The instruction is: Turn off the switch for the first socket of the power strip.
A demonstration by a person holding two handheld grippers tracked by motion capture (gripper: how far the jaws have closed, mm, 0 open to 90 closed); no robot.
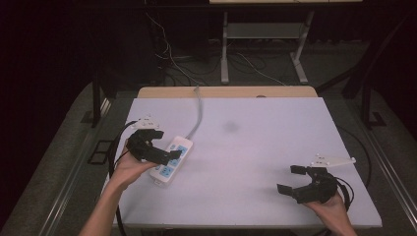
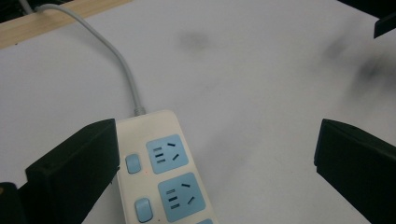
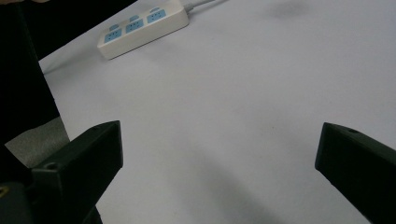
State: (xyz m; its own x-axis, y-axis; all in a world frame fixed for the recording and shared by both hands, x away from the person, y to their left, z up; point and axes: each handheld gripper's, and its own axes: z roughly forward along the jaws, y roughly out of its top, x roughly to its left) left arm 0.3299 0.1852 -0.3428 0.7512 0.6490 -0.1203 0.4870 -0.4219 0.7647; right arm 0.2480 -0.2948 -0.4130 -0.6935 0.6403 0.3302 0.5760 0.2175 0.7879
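Observation:
A white power strip (image 1: 171, 159) with blue sockets lies at the left of the white table top (image 1: 270, 142), and its grey cable (image 1: 197, 112) runs off the far edge. My left gripper (image 1: 166, 145) hangs open just over the strip. In the left gripper view the strip (image 2: 161, 170) lies between the jaws, close against the left one, with the cable (image 2: 122, 63) leading away; the left gripper (image 2: 217, 142) holds nothing. My right gripper (image 1: 290, 180) stands open near the front right, over bare table. The right gripper (image 3: 219, 140) view has the strip (image 3: 142, 25) far off at the top left.
A faint dark smudge (image 1: 230, 127) marks the table's middle. A wooden edge (image 1: 226, 92) borders the far side. Beyond it, another table's legs (image 1: 224, 49) and loose cables (image 1: 169, 54) are on the floor. The table's front edge lies close to both hands.

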